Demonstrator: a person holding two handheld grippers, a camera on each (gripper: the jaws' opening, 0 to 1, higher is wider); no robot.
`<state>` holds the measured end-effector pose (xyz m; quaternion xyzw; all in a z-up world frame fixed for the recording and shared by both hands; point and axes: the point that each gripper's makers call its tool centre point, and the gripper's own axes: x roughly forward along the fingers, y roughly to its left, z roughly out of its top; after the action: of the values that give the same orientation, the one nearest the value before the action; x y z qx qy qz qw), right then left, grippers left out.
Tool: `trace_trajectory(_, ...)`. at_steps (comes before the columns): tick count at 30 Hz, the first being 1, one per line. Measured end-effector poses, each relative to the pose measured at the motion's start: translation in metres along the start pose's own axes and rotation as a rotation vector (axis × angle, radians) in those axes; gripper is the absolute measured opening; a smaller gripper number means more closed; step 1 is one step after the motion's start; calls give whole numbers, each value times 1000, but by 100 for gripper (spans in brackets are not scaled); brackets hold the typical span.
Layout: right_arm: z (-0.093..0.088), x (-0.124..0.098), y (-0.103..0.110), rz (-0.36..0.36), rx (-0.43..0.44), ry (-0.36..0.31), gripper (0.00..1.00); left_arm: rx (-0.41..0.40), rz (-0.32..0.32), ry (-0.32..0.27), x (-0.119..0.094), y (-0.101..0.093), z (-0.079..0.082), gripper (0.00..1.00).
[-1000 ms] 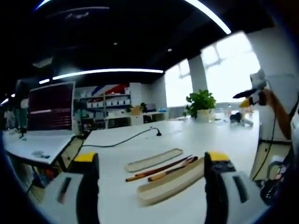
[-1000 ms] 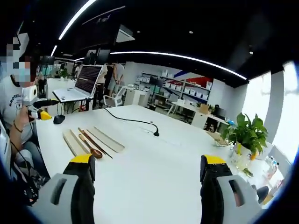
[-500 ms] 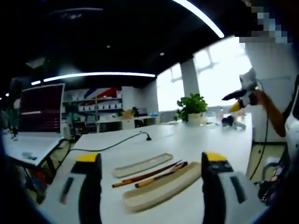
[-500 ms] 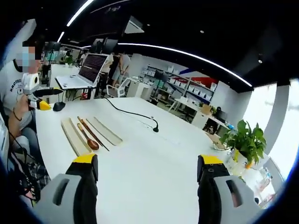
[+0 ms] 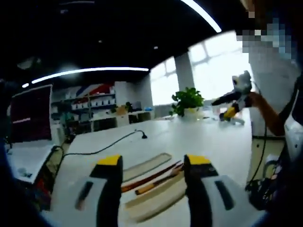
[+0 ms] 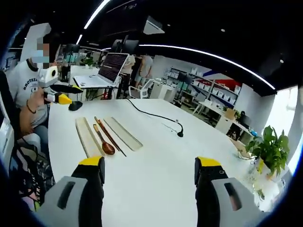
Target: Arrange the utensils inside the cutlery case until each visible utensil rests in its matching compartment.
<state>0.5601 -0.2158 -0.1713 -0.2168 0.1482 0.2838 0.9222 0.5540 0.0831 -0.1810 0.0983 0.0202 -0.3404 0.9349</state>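
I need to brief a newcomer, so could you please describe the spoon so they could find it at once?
On the white table, two long pale trays lie side by side. The wooden spoon lies between them beside the thin chopsticks; its rounded brown bowl sets it apart.

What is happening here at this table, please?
A person sits at a white table with a gripper in each hand. The left gripper and right gripper are both open and hold nothing. On the table lie the two halves of a cutlery case, with a wooden spoon and chopsticks between them. No utensil is in the case yet.
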Motion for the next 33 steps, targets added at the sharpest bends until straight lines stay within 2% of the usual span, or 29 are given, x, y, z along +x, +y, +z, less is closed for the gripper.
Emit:
trace_trajectory(1, 1, 3, 2, 12, -23, 0, 81, 44, -30, 16, 2, -3, 0, 50)
trace_trajectory(4, 2, 11, 5, 41, -44, -3, 76, 109, -116, 91, 11, -14, -6, 44)
trace_trajectory(7, -2, 18, 8, 81, -47, 36, 71, 158, -144, 143, 17, -13, -9, 40)
trace_trajectory(12, 0, 28, 12, 104, -70, 46, 69, 294, -182, 281, 24, -8, -19, 35)
trace_trajectory(19, 7, 44, 21, 164, -94, 40, 61, 355, -234, 408, 35, 1, -32, 34)
trace_trajectory(23, 19, 54, 27, 194, -122, -5, 45, 370, -240, 456, 43, 9, -37, 31)
trace_trajectory(30, 28, 76, 50, 279, -173, 1, 44, 414, -240, 578, 46, 29, -57, 29)
trace_trajectory(31, 32, 80, 57, 312, -189, -22, 44, 416, -249, 598, 46, 31, -60, 28)
trace_trajectory(33, 46, 90, 69, 335, -213, -93, 44, 427, -260, 634, 45, 34, -67, 26)
